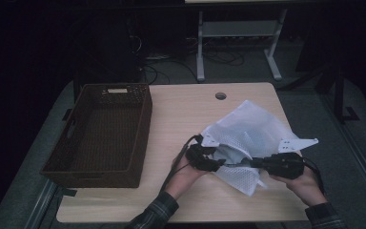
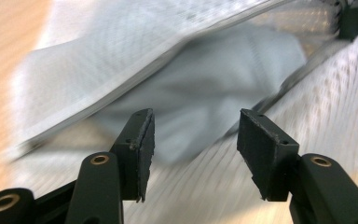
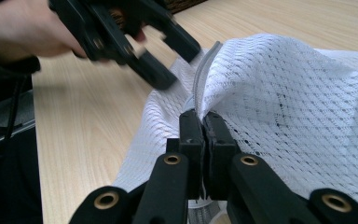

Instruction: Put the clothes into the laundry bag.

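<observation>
A white mesh bag (image 1: 252, 131) lies crumpled on the right half of the wooden table (image 1: 186, 114). My right gripper (image 3: 203, 117) is shut on the bag's hemmed edge (image 3: 205, 70) and holds it lifted a little; in the high view the right gripper (image 1: 256, 163) is at the bag's near side. My left gripper (image 2: 195, 123) stands open in front of the bag's gaping mouth (image 2: 205, 88), with nothing between its jaws. From above, the left gripper (image 1: 218, 165) sits at the bag's near left corner. The right gripper view has the left gripper (image 3: 168, 58) open over the mesh.
A dark brown woven basket (image 1: 76, 138) with nothing in it stands on the table's left half. A round cable hole (image 1: 220, 96) sits near the far edge. Beyond the table are a white desk frame (image 1: 238, 43) and floor cables.
</observation>
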Tool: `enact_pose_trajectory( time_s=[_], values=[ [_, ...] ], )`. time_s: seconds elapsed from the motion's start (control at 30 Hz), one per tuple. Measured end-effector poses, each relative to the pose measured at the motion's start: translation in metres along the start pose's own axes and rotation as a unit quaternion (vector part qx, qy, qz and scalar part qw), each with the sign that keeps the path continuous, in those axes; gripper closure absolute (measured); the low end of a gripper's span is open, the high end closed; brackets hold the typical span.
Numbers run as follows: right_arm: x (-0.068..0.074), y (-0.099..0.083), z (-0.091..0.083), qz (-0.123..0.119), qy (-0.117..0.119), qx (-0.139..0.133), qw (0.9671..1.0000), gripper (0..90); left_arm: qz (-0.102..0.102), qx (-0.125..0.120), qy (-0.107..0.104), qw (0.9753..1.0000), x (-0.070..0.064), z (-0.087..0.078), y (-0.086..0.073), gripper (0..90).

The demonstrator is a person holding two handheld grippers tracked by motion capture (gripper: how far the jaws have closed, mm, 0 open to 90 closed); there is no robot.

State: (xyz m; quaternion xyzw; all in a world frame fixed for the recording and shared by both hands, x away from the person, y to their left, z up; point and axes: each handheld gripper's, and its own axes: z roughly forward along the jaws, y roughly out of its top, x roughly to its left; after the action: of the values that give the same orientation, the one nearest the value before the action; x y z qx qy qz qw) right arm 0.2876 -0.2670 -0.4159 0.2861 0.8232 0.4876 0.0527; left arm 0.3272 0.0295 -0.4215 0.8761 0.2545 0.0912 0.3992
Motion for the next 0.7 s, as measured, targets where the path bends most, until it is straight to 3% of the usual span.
enact_pose_trajectory(
  time_s=[0.1,0.2,0.3,0.4,0.53,0.63,0.7],
  values=[
    [0.0,0.0,0.001,0.0,-0.001,0.001,1.0,87.4,-0.006,0.005,0.023,0.9997,0.014,-0.014,-0.007,46.3],
    [0.0,0.0,0.001,0.0,0.0,0.001,1.0,87.4,-0.033,0.007,0.044,0.9985,0.04,-0.022,-0.016,45.7],
    [0.0,0.0,0.002,-0.001,0.0,0.002,1.0,87.3,-0.056,0.016,0.052,0.9969,0.061,-0.018,-0.022,43.9],
    [0.0,-0.001,0.002,0.0,0.0,0.003,1.0,87.4,-0.068,0.033,0.055,0.9956,0.077,-0.008,-0.026,43.3],
    [-0.001,-0.001,0.002,0.0,0.0,0.003,1.0,87.3,-0.068,0.047,0.051,0.9952,0.087,0.01,-0.026,43.3],
    [-0.002,-0.002,0.002,0.0,0.0,0.005,1.0,87.3,-0.068,0.056,0.05,0.9948,0.089,0.016,-0.024,43.9],
    [-0.002,-0.002,0.002,-0.001,-0.001,0.005,1.0,87.3,-0.063,0.074,0.052,0.9939,0.089,0.023,-0.023,46.5]
  ],
)
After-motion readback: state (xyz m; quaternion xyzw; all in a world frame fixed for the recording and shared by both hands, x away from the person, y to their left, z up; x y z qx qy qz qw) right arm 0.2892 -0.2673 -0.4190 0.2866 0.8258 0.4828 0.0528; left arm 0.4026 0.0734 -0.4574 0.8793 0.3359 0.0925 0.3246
